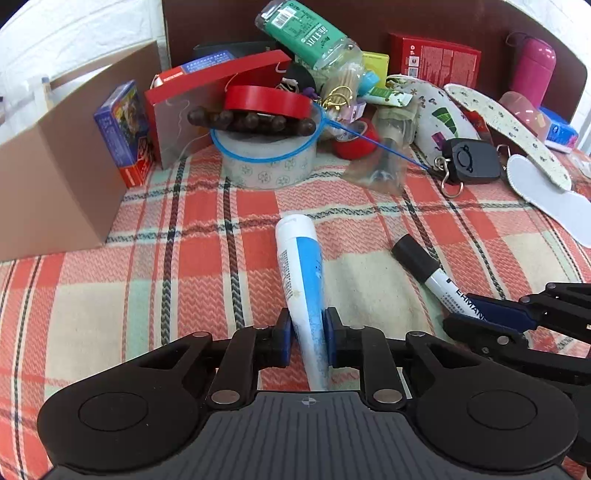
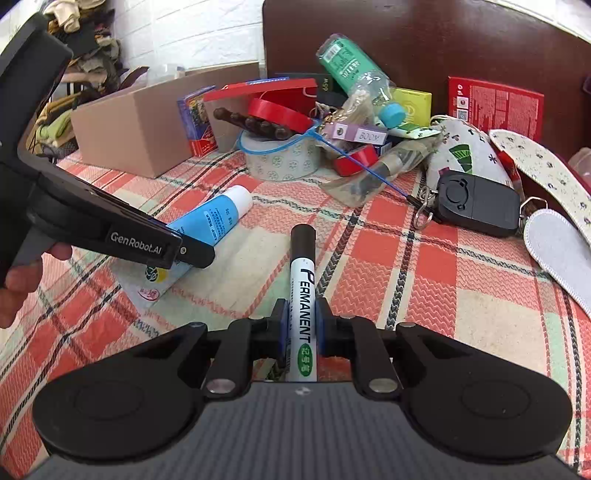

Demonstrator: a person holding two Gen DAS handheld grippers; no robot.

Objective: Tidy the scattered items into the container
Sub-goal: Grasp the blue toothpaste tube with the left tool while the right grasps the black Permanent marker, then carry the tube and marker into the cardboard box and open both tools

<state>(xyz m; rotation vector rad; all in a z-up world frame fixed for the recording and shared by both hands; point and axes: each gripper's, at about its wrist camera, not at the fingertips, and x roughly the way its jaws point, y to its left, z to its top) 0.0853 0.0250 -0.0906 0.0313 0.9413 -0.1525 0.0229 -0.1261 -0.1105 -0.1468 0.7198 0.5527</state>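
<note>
The left gripper (image 1: 307, 334) has its blue-padded fingers (image 1: 284, 338) pinching a blue-and-white tube (image 1: 301, 280) near its crimped end; the tube lies on the plaid-covered surface (image 1: 147, 295) with its white cap toward 12 o'clock. The right gripper (image 2: 301, 330) has its fingers (image 2: 282, 332) pressed against a black-capped permanent marker (image 2: 303, 299), which also lies flat on the cloth, cap toward 12 o'clock. In the left wrist view the marker sits at 3 o'clock from the tube, a little apart from it. In the right wrist view a person's hand (image 2: 18, 280) shows at 9 o'clock, holding the left tool.

The open cardboard box (image 1: 55, 177) stands at 10 o'clock in the left wrist view, on the cloth's far left side. Beyond both grippers, toward 12 o'clock, is a heap: a patterned tape roll (image 1: 267, 162) with a wooden massage roller (image 1: 251, 122) and a red tape roll (image 1: 267, 101) stacked on it, a green-labelled bottle (image 1: 306, 35), and a black key fob (image 1: 471, 160) at 2 o'clock, with a patterned insole (image 1: 509, 129) farther right
</note>
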